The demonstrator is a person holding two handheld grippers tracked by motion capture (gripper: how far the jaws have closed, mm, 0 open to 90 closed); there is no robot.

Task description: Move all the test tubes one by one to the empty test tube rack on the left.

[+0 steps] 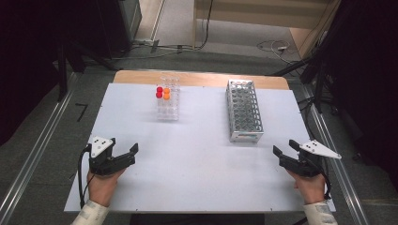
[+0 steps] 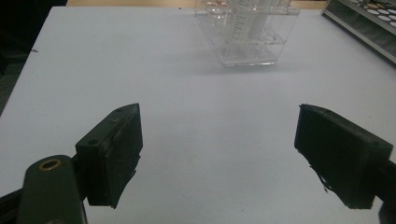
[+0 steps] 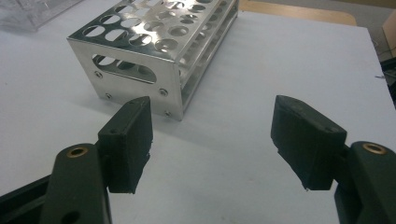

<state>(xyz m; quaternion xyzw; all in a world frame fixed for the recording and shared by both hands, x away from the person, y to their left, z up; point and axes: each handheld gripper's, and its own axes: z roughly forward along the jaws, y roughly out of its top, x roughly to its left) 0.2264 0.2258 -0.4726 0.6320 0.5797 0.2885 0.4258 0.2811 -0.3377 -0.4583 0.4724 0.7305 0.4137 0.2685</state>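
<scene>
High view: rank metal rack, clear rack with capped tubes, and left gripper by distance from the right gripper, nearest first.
From the right gripper:
1. Metal rack, just ahead and to its left, on the right half of the table.
2. Clear rack with red and orange capped tubes, far side, left of centre.
3. Left gripper, across the table at the near left.

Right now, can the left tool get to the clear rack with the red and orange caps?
Probably yes. The left tool is open and holds nothing, and bare white table lies between it and the clear rack, with nothing in the way.
</scene>
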